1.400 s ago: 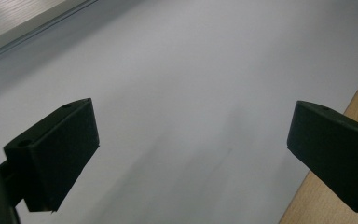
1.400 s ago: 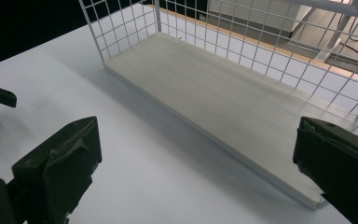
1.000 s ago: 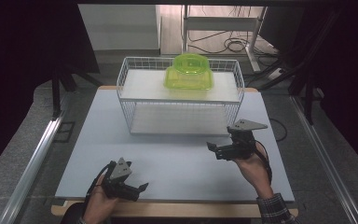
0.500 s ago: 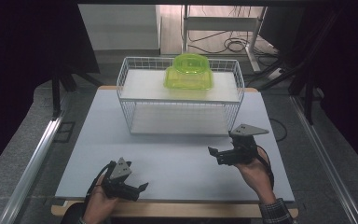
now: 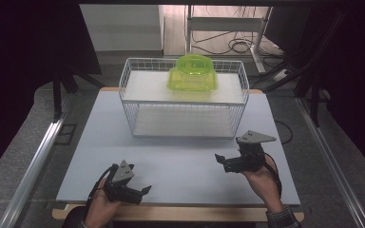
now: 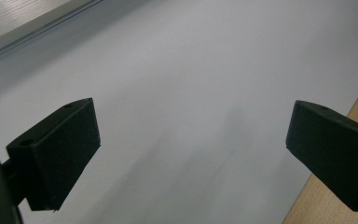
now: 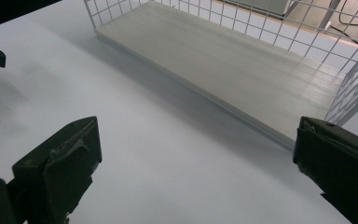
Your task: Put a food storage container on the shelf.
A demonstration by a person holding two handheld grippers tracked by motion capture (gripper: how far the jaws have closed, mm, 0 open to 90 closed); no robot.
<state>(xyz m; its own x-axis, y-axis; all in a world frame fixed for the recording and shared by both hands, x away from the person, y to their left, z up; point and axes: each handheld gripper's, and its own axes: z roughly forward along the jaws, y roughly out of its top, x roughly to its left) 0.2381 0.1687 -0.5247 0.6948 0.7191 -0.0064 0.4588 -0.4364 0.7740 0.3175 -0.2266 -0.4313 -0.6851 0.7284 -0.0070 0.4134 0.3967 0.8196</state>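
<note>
the left gripper [image 5: 142, 190] sits low at the near left of the pale grey table top [image 5: 180, 161], held in the person's left hand [image 5: 100, 206], its black jaws spread wide with nothing between them; in the left gripper view the jaws [image 6: 191, 154] stand well apart over bare table surface, with the light wooden table edge [image 6: 335, 200] showing at the right of that view. the right gripper [image 5: 220, 160] is at the near right, held in the person's right hand [image 5: 261, 178], pointing toward the left of the table, with a grey three-cornered plate [image 5: 255, 137] on top; its jaws are also wide apart and empty, as the right gripper view [image 7: 193, 172] shows. nearest to it, just beyond, stands the white wire rack with two pale shelves [image 5: 133, 80] at the far middle of the table; its lower shelf [image 7: 223, 60] lies ahead of the right gripper, near but not touching. on the upper shelf, toward the far right of the rack, sits a translucent lime-green plastic container [image 5: 192, 76], well apart from both grippers; it looks like a lidded box with a round piece on top, though the view is too small to be sure.
</note>
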